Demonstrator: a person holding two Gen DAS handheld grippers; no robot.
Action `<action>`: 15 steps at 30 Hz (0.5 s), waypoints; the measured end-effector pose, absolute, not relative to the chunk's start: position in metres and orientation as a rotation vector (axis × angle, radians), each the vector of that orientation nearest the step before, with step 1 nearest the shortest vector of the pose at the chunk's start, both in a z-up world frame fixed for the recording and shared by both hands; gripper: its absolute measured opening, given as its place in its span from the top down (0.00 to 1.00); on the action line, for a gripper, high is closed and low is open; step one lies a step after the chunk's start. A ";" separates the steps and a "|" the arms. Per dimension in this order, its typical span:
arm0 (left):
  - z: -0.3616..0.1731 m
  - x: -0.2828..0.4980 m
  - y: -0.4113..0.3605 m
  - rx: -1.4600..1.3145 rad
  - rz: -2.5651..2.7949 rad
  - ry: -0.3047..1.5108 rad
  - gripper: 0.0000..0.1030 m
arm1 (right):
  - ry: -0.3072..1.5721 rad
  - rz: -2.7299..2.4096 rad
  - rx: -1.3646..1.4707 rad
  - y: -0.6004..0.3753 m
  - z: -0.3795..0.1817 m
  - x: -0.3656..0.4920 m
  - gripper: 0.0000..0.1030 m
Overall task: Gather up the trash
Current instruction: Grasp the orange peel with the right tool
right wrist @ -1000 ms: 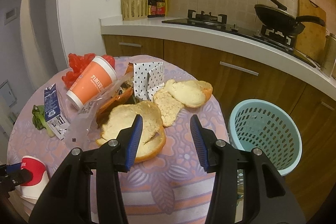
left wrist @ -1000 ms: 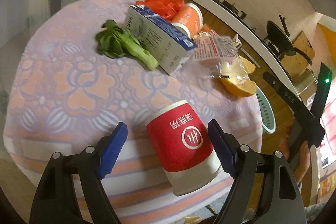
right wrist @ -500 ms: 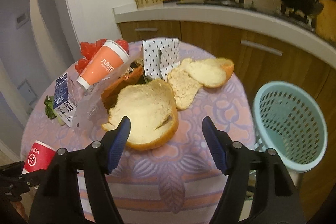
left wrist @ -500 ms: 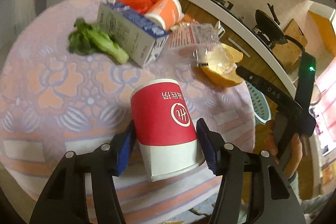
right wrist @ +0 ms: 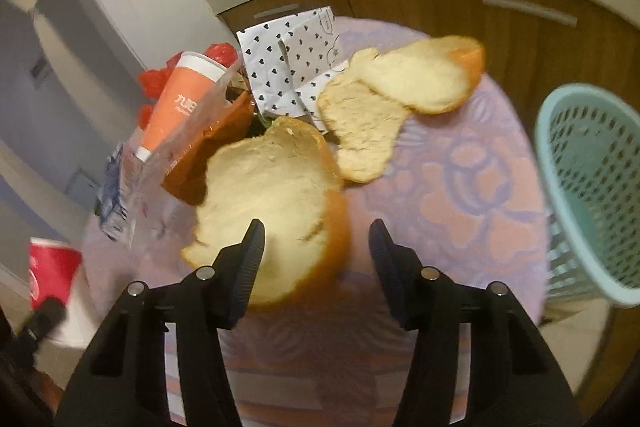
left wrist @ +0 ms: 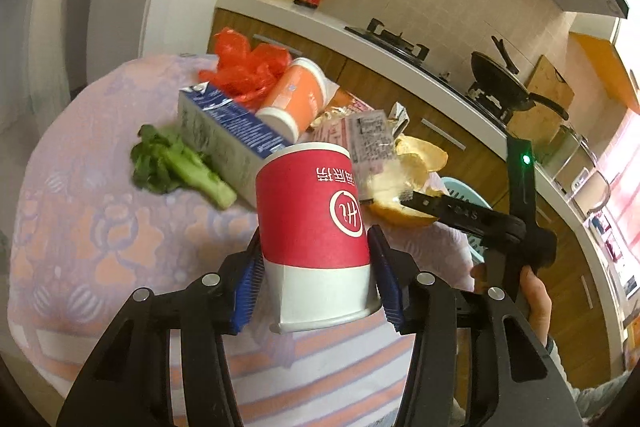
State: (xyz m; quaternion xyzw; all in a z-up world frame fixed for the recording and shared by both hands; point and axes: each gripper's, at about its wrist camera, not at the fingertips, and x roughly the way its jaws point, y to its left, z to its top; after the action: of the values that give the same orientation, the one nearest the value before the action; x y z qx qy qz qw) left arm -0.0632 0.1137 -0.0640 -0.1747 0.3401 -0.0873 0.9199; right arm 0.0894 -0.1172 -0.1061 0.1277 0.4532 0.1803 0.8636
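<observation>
My left gripper [left wrist: 316, 283] is shut on a red and white paper cup [left wrist: 316, 223] and holds it lifted above the table's near edge. The cup also shows at the far left of the right wrist view [right wrist: 52, 267]. My right gripper [right wrist: 316, 251] is open, its jaws straddling the near edge of a large pomelo peel [right wrist: 272, 203]. Two more peels [right wrist: 416, 79] lie behind it. A teal mesh basket [right wrist: 592, 195] stands beside the table at the right.
On the flowered tablecloth [left wrist: 80, 235] lie a green vegetable [left wrist: 176, 167], a blue milk carton [left wrist: 224, 135], an orange cup [left wrist: 292, 99], a red plastic bag [left wrist: 248, 63], a clear wrapper [left wrist: 368, 147] and dotted paper [right wrist: 296, 67]. A kitchen counter with a stove runs behind.
My left gripper closed on the red cup and lifted it off the table. My right gripper moved forward and down over the large peel, staying open.
</observation>
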 end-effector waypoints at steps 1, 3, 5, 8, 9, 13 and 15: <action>-0.063 -0.061 0.112 -0.362 -0.187 0.698 0.53 | 0.954 0.380 0.265 -0.115 -0.106 0.092 0.57; -0.063 -0.061 0.110 -0.361 -0.194 0.694 0.53 | 0.973 0.371 0.247 -0.110 -0.108 0.096 0.77; -0.060 -0.063 0.108 -0.350 -0.197 0.684 0.53 | 0.962 0.362 0.236 -0.110 -0.108 0.095 0.89; -0.057 -0.063 0.109 -0.344 -0.202 0.670 0.53 | 0.927 0.355 0.214 -0.112 -0.104 0.087 0.93; -0.056 -0.062 0.109 -0.344 -0.203 0.666 0.53 | 0.907 0.347 0.198 -0.113 -0.102 0.082 0.93; -0.042 -0.059 0.106 -0.328 -0.209 0.626 0.53 | 0.834 0.308 0.149 -0.118 -0.089 0.071 0.93; -0.035 -0.056 0.102 -0.317 -0.210 0.614 0.53 | 0.812 0.302 0.148 -0.122 -0.082 0.068 0.93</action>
State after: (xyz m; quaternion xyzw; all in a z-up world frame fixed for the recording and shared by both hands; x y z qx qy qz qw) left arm -0.0556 0.1016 -0.0345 -0.1550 0.3005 -0.1027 0.9355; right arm 0.0684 -0.1219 -0.0825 0.0718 0.3932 0.1463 0.9049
